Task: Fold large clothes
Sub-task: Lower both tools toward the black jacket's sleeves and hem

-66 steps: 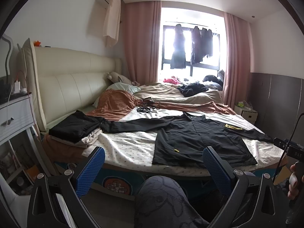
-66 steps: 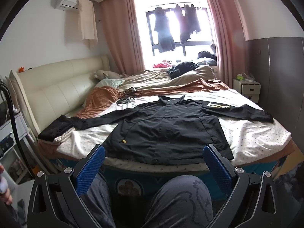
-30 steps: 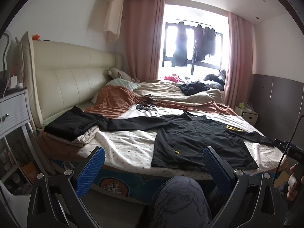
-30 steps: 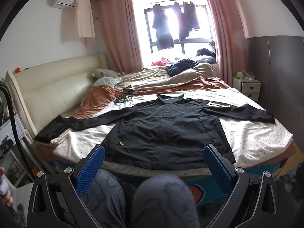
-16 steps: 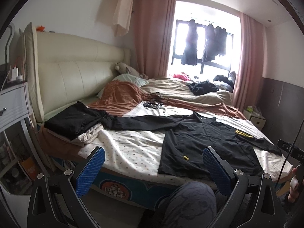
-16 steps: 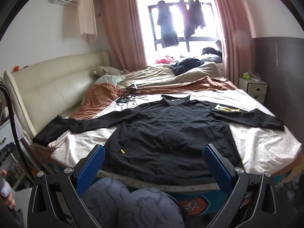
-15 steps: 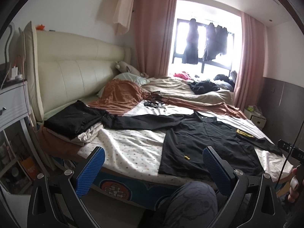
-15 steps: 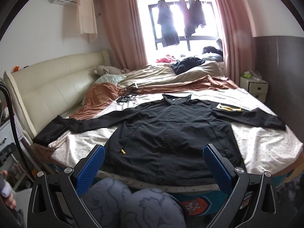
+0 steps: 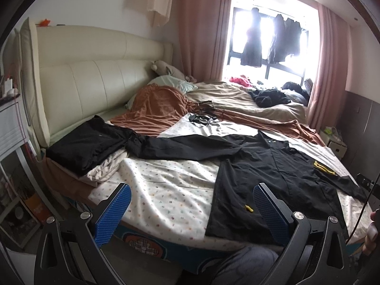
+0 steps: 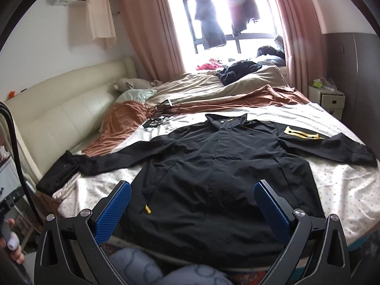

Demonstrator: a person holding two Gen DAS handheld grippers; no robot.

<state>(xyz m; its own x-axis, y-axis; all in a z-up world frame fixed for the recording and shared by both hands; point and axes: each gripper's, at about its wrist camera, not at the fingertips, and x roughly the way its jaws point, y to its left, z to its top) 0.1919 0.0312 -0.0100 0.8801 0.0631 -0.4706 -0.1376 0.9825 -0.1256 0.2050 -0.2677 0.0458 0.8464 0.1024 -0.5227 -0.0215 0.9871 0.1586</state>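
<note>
While spread flat and face up on the bed (image 10: 344, 185), lay with collar toward the window (image 10: 228, 11) and hem at the near edge: black jacket (image 10: 225, 166), both sleeves stretched out to the sides. Left sleeve (image 9: 180, 146) reached toward the headboard (image 9: 95, 76), cuff touching a folded black pile (image 9: 87, 142) stacked on pale cloth. Right sleeve (image 10: 332, 148) ran to the far side, marked with a yellow patch (image 10: 300, 133). Small yellow tag (image 10: 147, 209) showed low on the jacket front. Left gripper (image 9: 190, 210) hung above the near edge of the bed, jaws spread wide, nothing between the blue pads (image 9: 114, 211); pointed at the dotted sheet (image 9: 171, 185) just beside the jacket's hem corner. Right gripper (image 10: 191, 210) hovered over the lower front of the jacket, jaws likewise wide apart and empty, not touching cloth. Grey-trousered knees (image 10: 152, 268) showed below the right gripper, pressed close to the bed. Farther back lay a rust blanket (image 10: 123, 123), a tan duvet (image 10: 209, 85), a tangle of cables (image 9: 204, 116), and a dark heap (image 10: 239, 70) near the window. Dark clothes (image 10: 209, 21) hung in the window between pink curtains (image 10: 147, 28). White nightstand (image 10: 326, 99) stood beyond the bed's far side.
</note>
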